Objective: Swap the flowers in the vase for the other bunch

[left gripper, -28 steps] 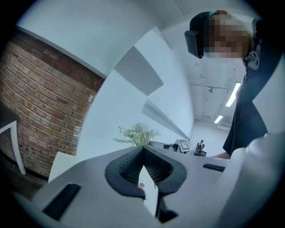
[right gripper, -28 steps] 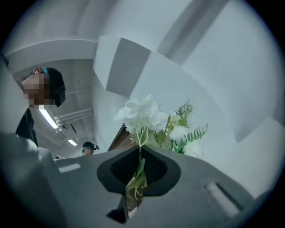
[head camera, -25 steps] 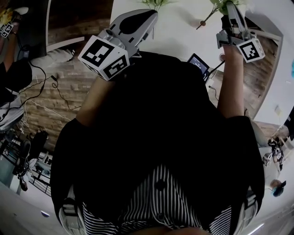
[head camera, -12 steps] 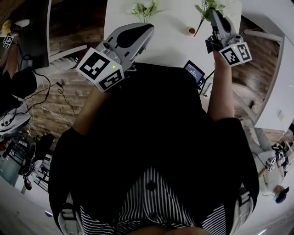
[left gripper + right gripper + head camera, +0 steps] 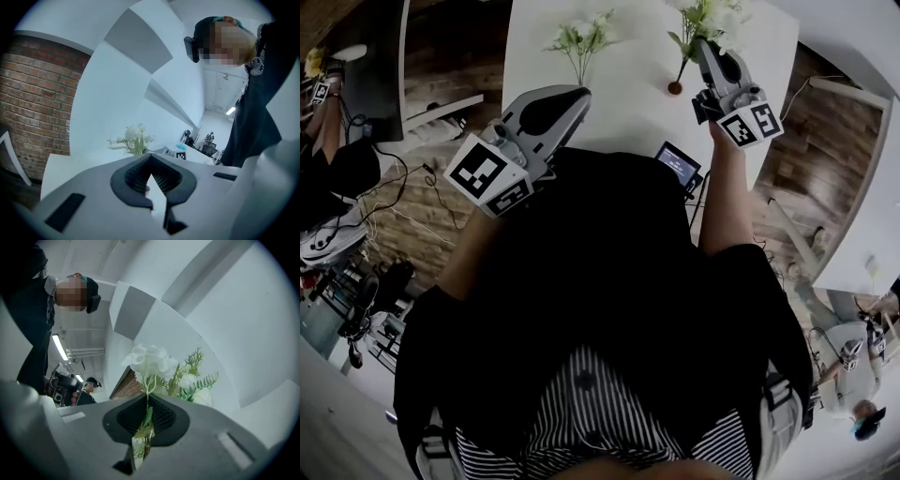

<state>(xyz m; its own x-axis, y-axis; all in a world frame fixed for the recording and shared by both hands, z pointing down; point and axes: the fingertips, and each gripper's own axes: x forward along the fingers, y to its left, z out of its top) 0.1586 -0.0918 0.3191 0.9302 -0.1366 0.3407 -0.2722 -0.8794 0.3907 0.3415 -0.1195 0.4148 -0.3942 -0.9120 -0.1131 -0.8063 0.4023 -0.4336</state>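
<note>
Pale grey plastic left gripper (image 5: 152, 176): the shell is smooth and matt, and the black pads (image 5: 166, 178) are finely ribbed, rubbery-looking. Same plastic and same dull finish on the grey right gripper (image 5: 147, 416). Between its ribbed pads, the white-flowered bunch with green fern leaves (image 5: 152, 362) has matt, soft-looking petals; cloth or real, I can't tell. The white table top (image 5: 628, 94) is smooth with barely any sheen. There's a rough red brick wall (image 5: 33, 93) and a brown wood-plank floor (image 5: 811, 159). The person's black top (image 5: 609, 262) is matt cloth.
</note>
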